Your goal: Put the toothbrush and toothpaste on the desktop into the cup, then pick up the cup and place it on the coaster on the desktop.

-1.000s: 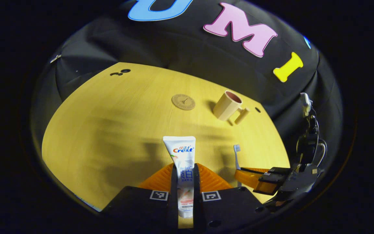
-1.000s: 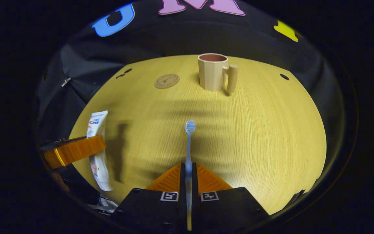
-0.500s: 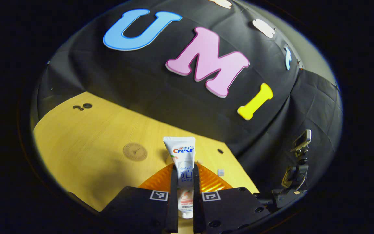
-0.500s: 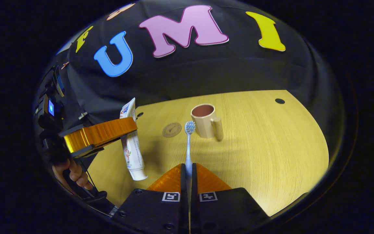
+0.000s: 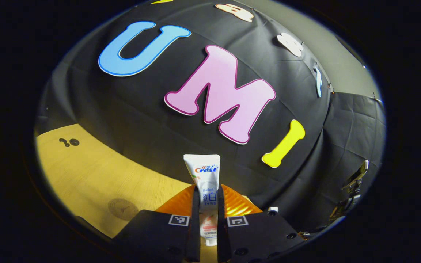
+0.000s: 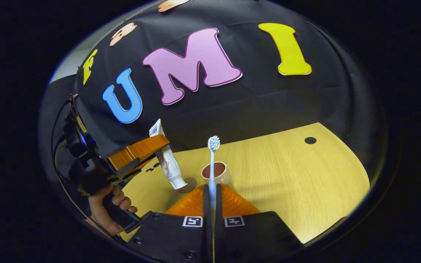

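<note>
Covering the lower part of both views, the wooden desktop (image 6: 305, 182) is the largest thing, pale yellow with a fine grain, and it has a small round hole (image 6: 310, 140) near its far edge in the right gripper view. Next in size is the left gripper (image 5: 208, 219), which is clenched on the toothpaste tube (image 5: 204, 182): both fingers press on the sides of the white tube, whose crimped end points away from the camera and whose cap end sits low between the fingers. In the right gripper view this same gripper (image 6: 137, 153) appears at the left, held by a person's hand (image 6: 104, 204), and the toothpaste tube (image 6: 168, 164) hangs from it at a tilt, cap downward, lifted above the desktop. The right gripper (image 6: 210, 204) is closed on the toothbrush (image 6: 212, 164), both fingers gripping the thin handle, so the brush stands up with its bristle head at the top, in front of the dark wall. The beige cup (image 6: 216, 173) stands upright on the desktop just behind the toothbrush handle, with a reddish brown inside. The round coaster (image 6: 188, 184) lies flat just left of the cup, partly hidden by the cap of the tube; in the left gripper view the coaster (image 5: 122, 209) lies on the desktop to the lower left.
</note>
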Action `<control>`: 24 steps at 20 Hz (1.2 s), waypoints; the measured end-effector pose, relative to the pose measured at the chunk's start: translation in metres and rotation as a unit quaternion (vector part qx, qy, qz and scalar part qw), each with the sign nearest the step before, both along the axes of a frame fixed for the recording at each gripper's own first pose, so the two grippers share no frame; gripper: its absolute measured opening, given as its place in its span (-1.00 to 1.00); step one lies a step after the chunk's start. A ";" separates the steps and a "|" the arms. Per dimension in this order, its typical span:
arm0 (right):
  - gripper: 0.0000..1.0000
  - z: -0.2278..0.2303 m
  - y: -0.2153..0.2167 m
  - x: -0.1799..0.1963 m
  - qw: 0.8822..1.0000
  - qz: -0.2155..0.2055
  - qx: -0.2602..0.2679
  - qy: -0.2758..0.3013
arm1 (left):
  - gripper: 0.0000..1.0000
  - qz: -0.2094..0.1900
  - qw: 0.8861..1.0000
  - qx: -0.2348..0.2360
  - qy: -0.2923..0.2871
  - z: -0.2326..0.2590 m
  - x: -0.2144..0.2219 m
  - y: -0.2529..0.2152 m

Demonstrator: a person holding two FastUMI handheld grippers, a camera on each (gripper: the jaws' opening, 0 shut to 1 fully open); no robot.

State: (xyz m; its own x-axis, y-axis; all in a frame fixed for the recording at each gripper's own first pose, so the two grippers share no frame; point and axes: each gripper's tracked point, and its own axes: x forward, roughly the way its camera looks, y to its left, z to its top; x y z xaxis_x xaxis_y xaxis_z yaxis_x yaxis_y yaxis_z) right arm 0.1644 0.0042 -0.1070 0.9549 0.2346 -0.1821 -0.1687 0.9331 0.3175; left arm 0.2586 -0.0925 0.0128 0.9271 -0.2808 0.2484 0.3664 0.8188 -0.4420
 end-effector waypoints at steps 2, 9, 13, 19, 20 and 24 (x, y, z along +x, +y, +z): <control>-0.87 0.004 -0.005 0.009 1.000 -0.001 0.014 -0.013 | -0.55 0.009 1.000 0.001 -0.014 0.000 0.021 -0.005; -0.87 0.002 -0.025 0.040 0.999 -0.002 0.026 -0.045 | -0.54 0.045 0.998 0.012 -0.031 -0.023 0.083 -0.012; -0.87 -0.002 -0.030 0.054 0.998 -0.002 0.033 -0.054 | -0.54 0.059 0.998 0.032 -0.015 -0.048 0.106 -0.016; -0.87 0.004 -0.034 0.077 0.996 -0.008 0.058 -0.070 | -0.54 0.064 0.996 0.058 0.000 -0.071 0.114 -0.025; -0.87 0.005 -0.034 0.080 0.996 -0.009 0.062 -0.070 | -0.54 0.062 0.996 0.060 0.003 -0.075 0.115 -0.027; -0.87 0.004 -0.033 0.087 0.996 -0.010 0.061 -0.070 | -0.46 0.059 0.996 0.058 0.019 -0.088 0.117 -0.029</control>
